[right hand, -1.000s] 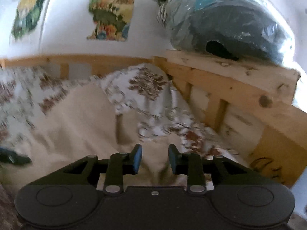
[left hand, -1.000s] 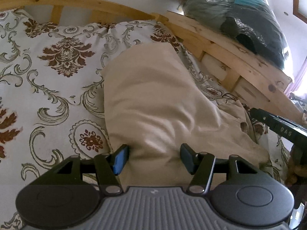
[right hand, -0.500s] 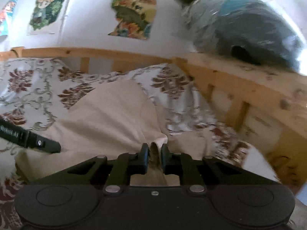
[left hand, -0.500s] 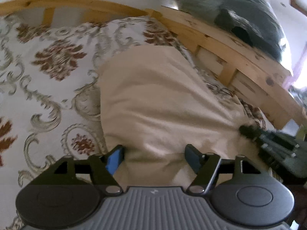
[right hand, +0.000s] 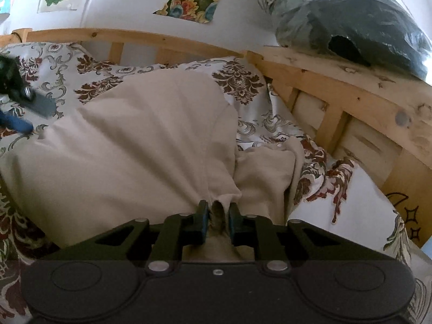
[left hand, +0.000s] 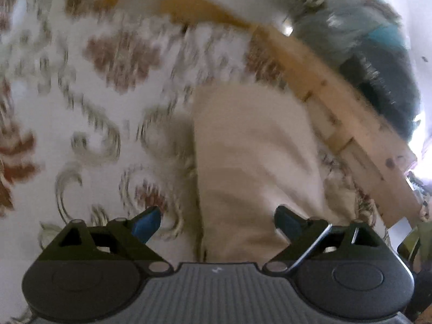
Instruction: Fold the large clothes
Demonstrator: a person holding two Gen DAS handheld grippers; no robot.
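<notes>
Beige garment (right hand: 140, 145) lay spread on the patterned bed sheet (right hand: 237, 81), with the wooden bed frame (right hand: 351, 100) running from 12 round to 3 o'clock of it. Right claw (right hand: 218, 217) was nearly closed, pinching a bunched fold of the garment's near edge at 6 o'clock, jaws easing slightly apart but pads still on the cloth. Left claw (left hand: 218, 220) was wide and still opening, empty, over the garment's 9 o'clock edge; that view was blurred, so contact unclear.
</notes>
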